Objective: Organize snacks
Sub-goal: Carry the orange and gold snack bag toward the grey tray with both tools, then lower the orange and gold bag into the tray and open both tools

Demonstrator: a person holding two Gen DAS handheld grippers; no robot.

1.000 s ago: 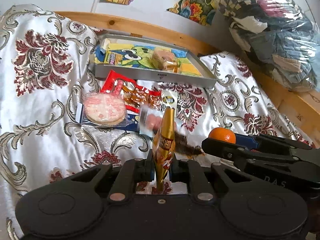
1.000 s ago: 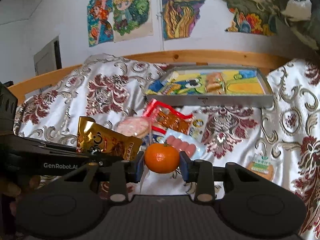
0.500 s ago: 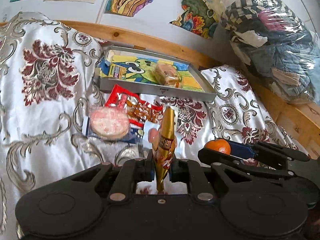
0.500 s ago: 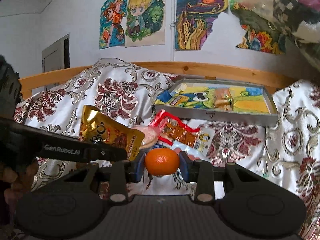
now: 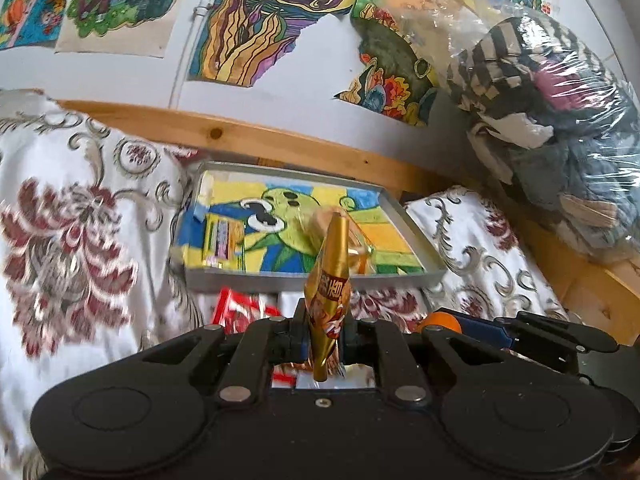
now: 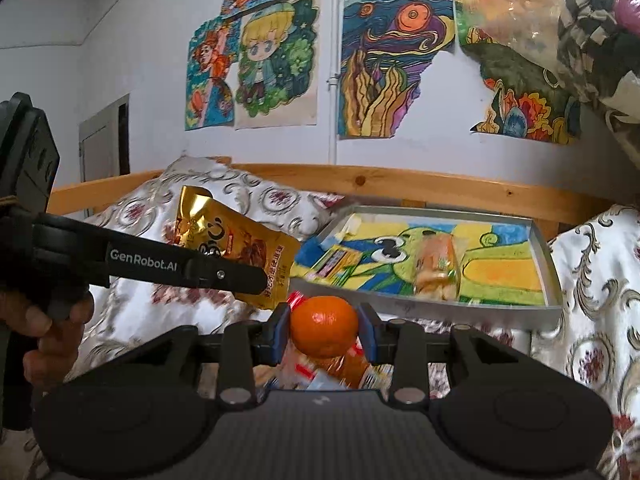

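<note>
My left tool point(image 5: 326, 338) is clamped on a gold snack packet point(image 5: 328, 284), gripped edge-on near its lower end so that the packet stands nearly upright between the fingers; from the right wrist view the same gold snack packet point(image 6: 236, 246) shows its broad printed face, tilted, with my left tool point(image 6: 256, 280) reaching in from the left and my hand point(image 6: 44, 332) on its grip. My right tool point(image 6: 323, 326) is clamped on a mandarin point(image 6: 324, 325), which sits squarely between the two blue-padded fingers point(image 6: 280, 332); in the left wrist view only a sliver of the mandarin point(image 5: 438, 322) is visible at my right tool point(image 5: 472, 330). Both tools are held above the bed, covered in a white spread with dark red floral pattern point(image 5: 72, 240). Ahead lies a shallow grey tray point(image 6: 540, 248) with a colourful cartoon drawing on its floor; it rests on the bedspread against the wooden bed rail point(image 6: 400, 184). Inside the tray are a clear-wrapped pastry point(image 6: 436, 268) near the middle and a small flat packet point(image 6: 332, 262) toward its left side. A red-wrapped snack point(image 5: 240, 308) lies on the spread just in front of the tray, blurred. A clear bag of clothing point(image 5: 552, 128) is at the right.
</note>
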